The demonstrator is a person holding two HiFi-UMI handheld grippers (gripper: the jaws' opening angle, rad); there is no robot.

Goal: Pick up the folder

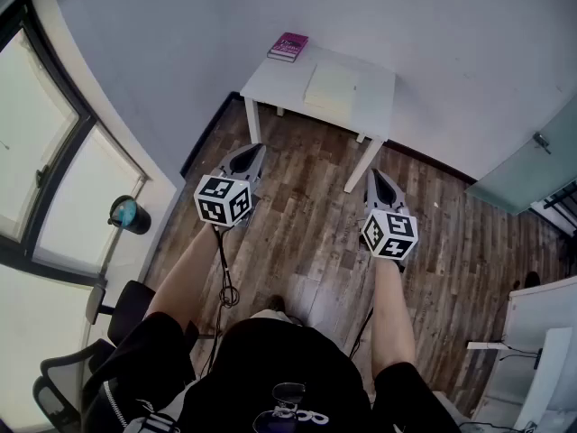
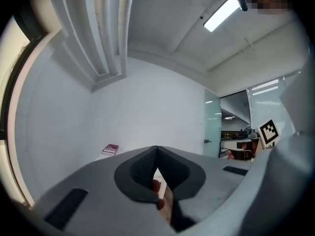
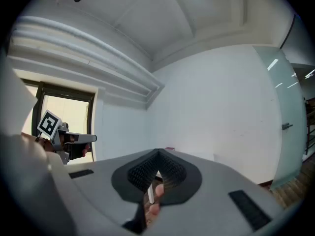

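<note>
A pale cream folder (image 1: 331,87) lies flat on a small white table (image 1: 268,79) against the far wall. A purple book (image 1: 288,47) sits at that table's back left corner; the left gripper view also shows the book (image 2: 110,149). My left gripper (image 1: 256,149) and right gripper (image 1: 376,174) are held out level over the wooden floor, well short of the table. Both are shut with nothing between their jaws. The jaws meet at their tips in the left gripper view (image 2: 156,149) and the right gripper view (image 3: 158,154).
A tall window runs along the left wall, with a blue globe-like object (image 1: 129,215) and an office chair (image 1: 95,336) beside it. A glass door (image 1: 532,161) and a white desk (image 1: 541,332) stand at the right. Wooden floor lies between me and the table.
</note>
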